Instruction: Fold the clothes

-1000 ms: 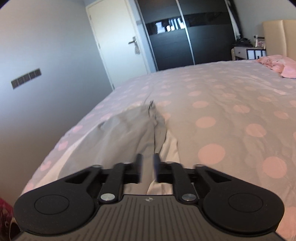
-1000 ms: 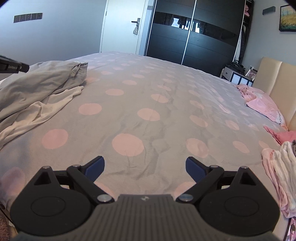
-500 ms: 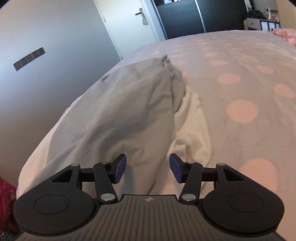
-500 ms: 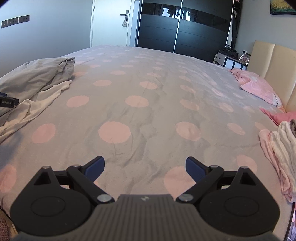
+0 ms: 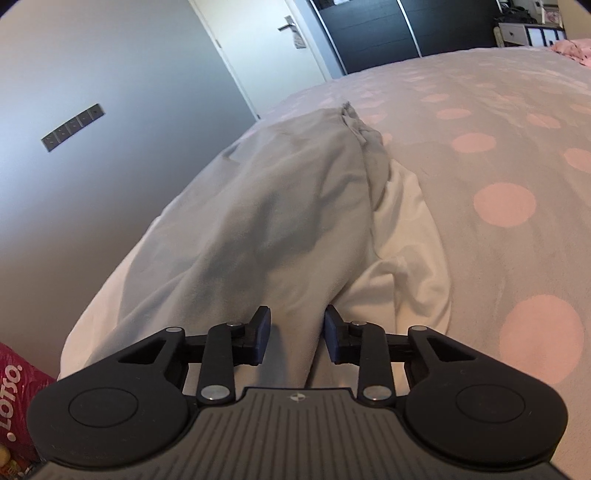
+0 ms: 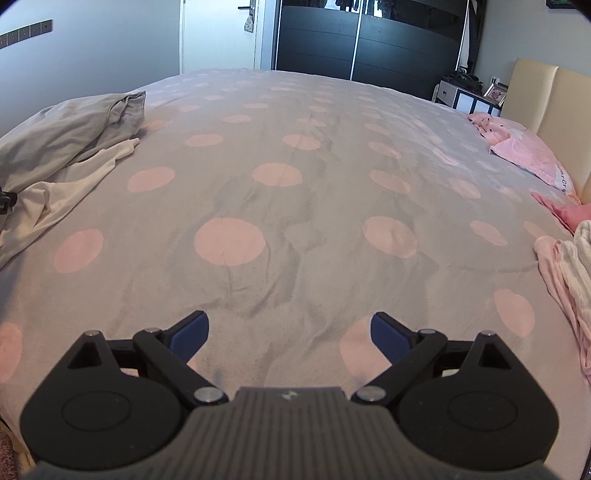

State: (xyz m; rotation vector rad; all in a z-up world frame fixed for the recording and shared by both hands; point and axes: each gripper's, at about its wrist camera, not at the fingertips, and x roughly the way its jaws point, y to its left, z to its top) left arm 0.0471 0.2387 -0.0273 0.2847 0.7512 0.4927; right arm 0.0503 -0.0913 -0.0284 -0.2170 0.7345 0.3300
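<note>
Clothes to fold: one soft grey cotton garment lies crumpled at the near-left edge of the bed, partly over a cream-white cloth garment.

Left wrist view. Both garments rest on the grey bedspread with pink dots. The left gripper sits low at the near end of the grey garment. Its jaws have just been closing and now stand narrow, with a fold of grey fabric between the blue pads; they appear to pinch it, though firm contact on the right-hand pad is hard to confirm. A red printed bag shows at the lower left, beside the bed. White door and dark wardrobe stand beyond.

Right wrist view. The right gripper hovers above bare bedspread, jaws spread wide, nothing between them. The grey garment and cream garment lie well apart from it, far to the left. A pink pillow lies by the beige headboard; a pale pink and white pile of clothing sits at the right edge.

Handling note, as judgement: the step in hand is securing the grey garment to pull it clear onto the open bedspread. Pinch only the grey layer, not the cream one beneath; lift slowly so the two separate; bring the right gripper across to a second edge before spreading flat.
</note>
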